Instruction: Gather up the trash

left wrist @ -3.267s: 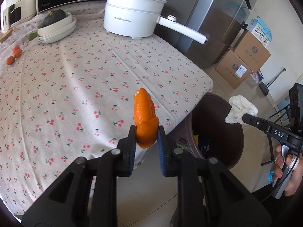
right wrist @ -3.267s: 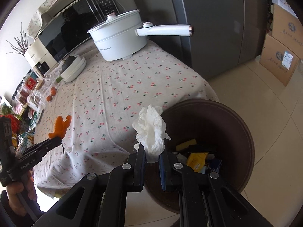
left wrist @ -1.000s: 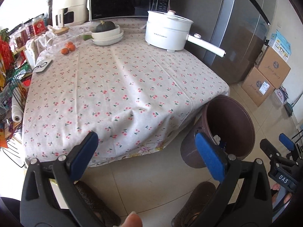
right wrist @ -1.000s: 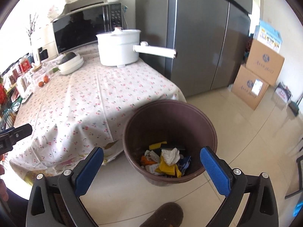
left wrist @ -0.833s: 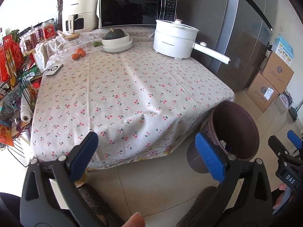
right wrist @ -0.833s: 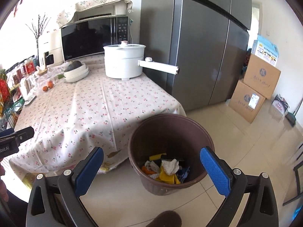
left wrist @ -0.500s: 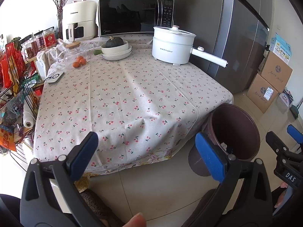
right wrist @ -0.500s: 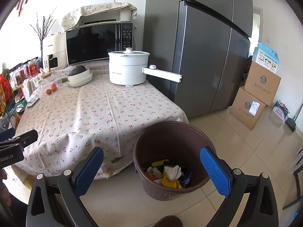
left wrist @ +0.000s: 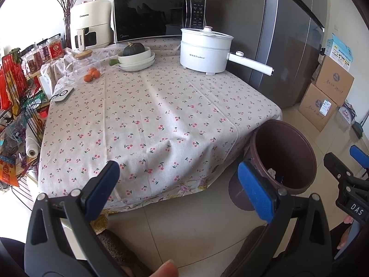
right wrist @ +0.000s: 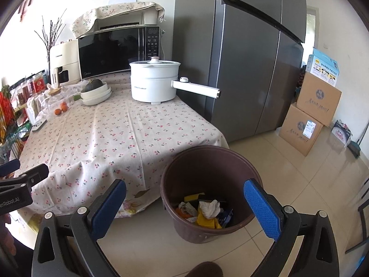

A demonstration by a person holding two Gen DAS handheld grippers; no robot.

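A brown trash bin stands on the floor at the table's near right corner; it also shows in the left wrist view. Inside lie a crumpled white tissue, an orange peel and yellow wrappers. My left gripper is wide open and empty, held back from the table's front edge. My right gripper is wide open and empty, above and in front of the bin. The cherry-print tablecloth has no trash on its near part.
On the table's far side stand a white electric pot with a long handle, stacked bowls with a squash, small oranges, a microwave and an air fryer. A grey fridge and cardboard boxes stand right. A wire rack is left.
Earlier the left gripper held an orange peel and the right a tissue; both now lie in the bin. Both grippers have opened wide and pulled back and up from the table.
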